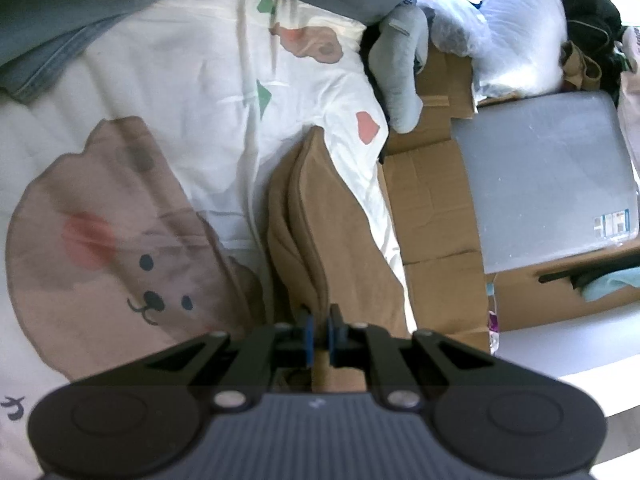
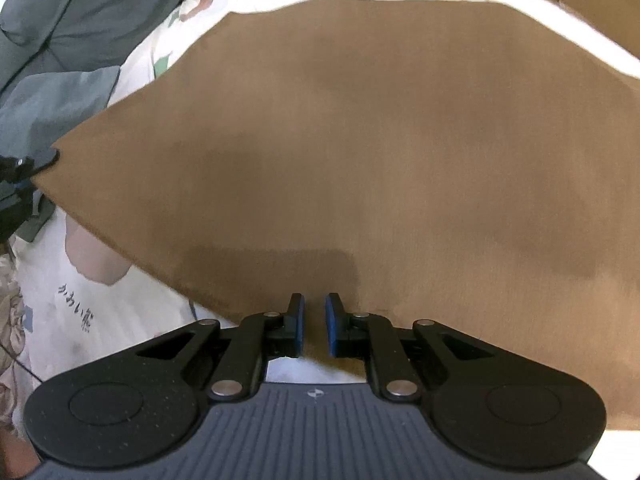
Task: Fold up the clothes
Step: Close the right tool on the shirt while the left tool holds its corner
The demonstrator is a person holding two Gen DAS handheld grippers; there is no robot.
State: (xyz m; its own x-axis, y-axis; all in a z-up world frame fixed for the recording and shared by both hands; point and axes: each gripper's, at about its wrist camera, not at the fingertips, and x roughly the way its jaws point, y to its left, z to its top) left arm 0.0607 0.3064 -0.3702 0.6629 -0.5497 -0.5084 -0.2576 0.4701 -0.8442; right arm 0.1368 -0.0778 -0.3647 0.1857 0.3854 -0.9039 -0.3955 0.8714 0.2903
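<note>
Brown garment point(image 2: 360, 140) lies spread on the bed's printed sheet point(image 1: 180, 80). Left tongs point(image 1: 320, 330) pinch one corner fold; right tongs point(image 2: 315, 326) are nearly closed on the near edge, apparently both holds for folding it over.

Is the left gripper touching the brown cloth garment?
Touching. In the left wrist view, left gripper pinches brown cloth garment; the fabric runs between its blue pads.
</note>
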